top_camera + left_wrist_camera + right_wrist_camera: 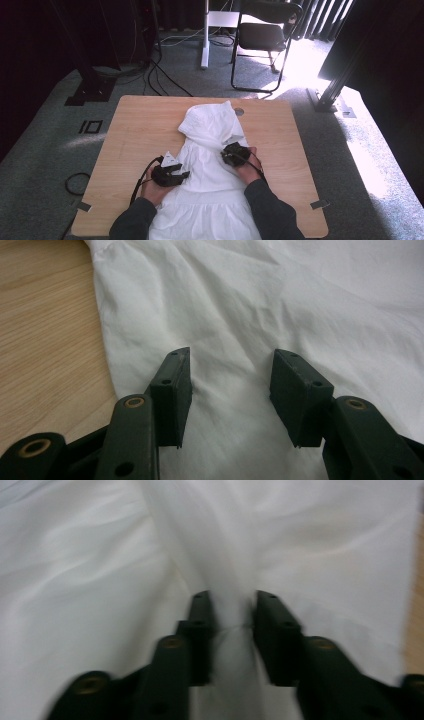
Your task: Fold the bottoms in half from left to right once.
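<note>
white garment (210, 165) lies flat on the wooden surface (135, 130), collar end away from the person, hem end at the near edge between the forearms.

left claw (176, 175) sits at the garment's left edge, about midway along it. in the left gripper view the left claw (231, 392) has its jaws well apart, pads clear of the cloth; wrinkled white fabric (260, 315) lies flat under and ahead of them, nothing pinched. to that claw's left, the cloth edge curves past and bare wood (45, 335) shows beside it.

right claw (234, 153) is on the garment's right side, a little farther from the person than the left one, just beside where the upper part narrows. in the right gripper view the right claw (232, 635) has its jaws close together with a raised ridge of fabric (227, 570) running between them and on ahead. view is motion-blurred; the pads look pressed on that fold, probably a grip. a thin strip of wood (415, 610) shows at that claw's far right.

a hand (156, 192) holds the left claw, another hand (248, 170) the right; dark sleeves (272, 210) enter from the near edge.
</note>
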